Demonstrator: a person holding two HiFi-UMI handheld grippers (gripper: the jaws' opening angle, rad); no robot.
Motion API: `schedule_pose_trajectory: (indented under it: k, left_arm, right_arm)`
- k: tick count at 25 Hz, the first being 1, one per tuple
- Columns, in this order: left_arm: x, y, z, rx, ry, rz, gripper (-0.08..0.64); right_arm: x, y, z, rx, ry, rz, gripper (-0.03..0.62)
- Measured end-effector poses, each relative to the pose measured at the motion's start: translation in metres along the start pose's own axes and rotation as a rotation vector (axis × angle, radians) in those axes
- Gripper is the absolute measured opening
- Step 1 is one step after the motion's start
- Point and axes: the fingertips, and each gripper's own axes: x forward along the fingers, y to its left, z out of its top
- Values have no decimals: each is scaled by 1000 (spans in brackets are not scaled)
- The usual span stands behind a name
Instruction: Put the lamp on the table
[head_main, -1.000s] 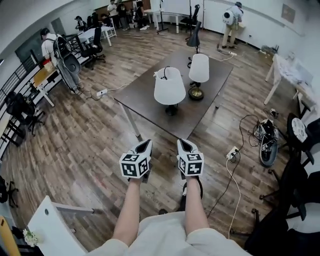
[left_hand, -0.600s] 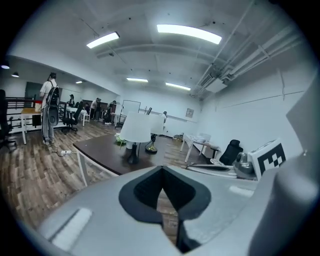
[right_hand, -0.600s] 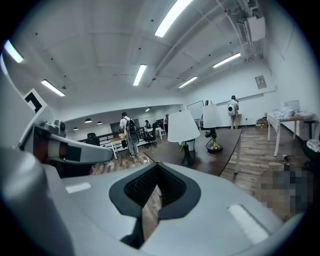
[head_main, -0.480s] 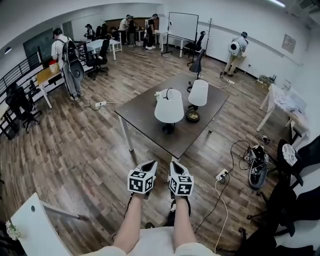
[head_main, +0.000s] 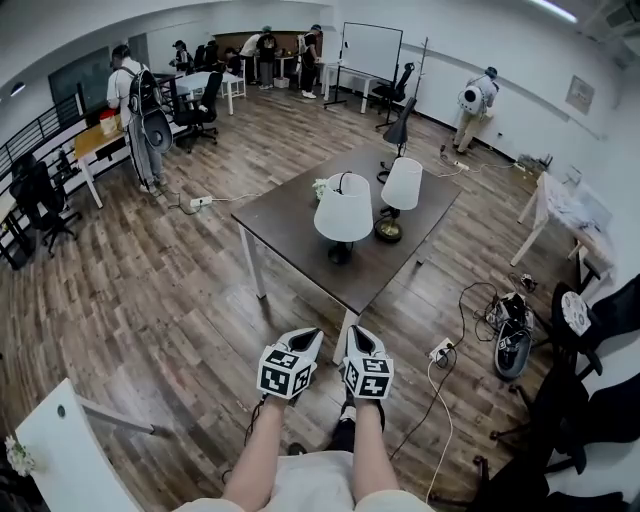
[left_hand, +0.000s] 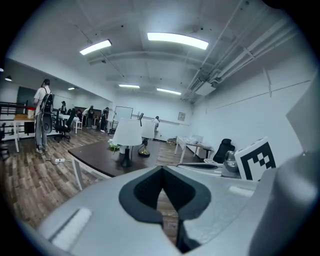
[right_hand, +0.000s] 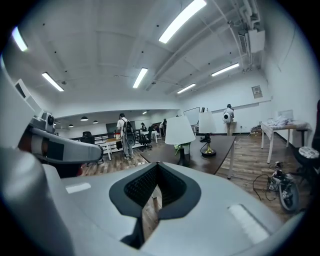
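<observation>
Plainly, both tongs are clenched and carry nothing: the left gripper (head_main: 308, 337) and the right gripper (head_main: 356, 333) hang side by side at the bottom of the head view. Each gripper view shows its dark pads meeting at the tips, with only floor showing through the slit below.

The table (head_main: 284, 216) lies at 12 o'clock from them, well apart. On it the lamp (head_main: 343, 209), with a white shade and a dark foot, stands upright near the middle. A smaller lamp (head_main: 402, 184) with a brass foot stands just beside it at 2 o'clock. A black desk lamp (head_main: 399, 127) rises at the far edge at 12 o'clock, and a small green sprig (head_main: 321, 187) lies at 11 o'clock of the big shade.

Since the lamp already stands on the top and neither tool touches it, I judge the placing done, or no fetch yet begun. The step in hand looks like standing clear.

To do that well, keep the tongs low and closed and away from the near table corner. Watch the power strip (head_main: 441, 350) and its cord on the floor at 3 o'clock of the right gripper.

Should another lamp be brought, grip its stem rather than the shade. Carry it upright and set it on the bare wood at 9 o'clock of the big lamp.
</observation>
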Motion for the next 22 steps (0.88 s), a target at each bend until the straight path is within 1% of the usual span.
schedule_pose_trajectory:
  k: [5,8,12,18,22]
  left_arm:
    - [-3,6,8,29,-3,21,1]
    - [-3,3,6,34,5,20,1]
    - [-3,6,11,43,-8,26,1]
    - [1,-1,15,39,-19,20,1]
    - [-1,2,17,40,-27,29,1]
  right_arm:
    - [1,4,8,-33,-5,4,22]
    - [-3,6,9,-48,1,4,23]
    - [1,9,15,-65,-7,16,23]
    - [0,10,20,-90,-2,26,21]
    - [1,14,21,-95,-9,33,21]
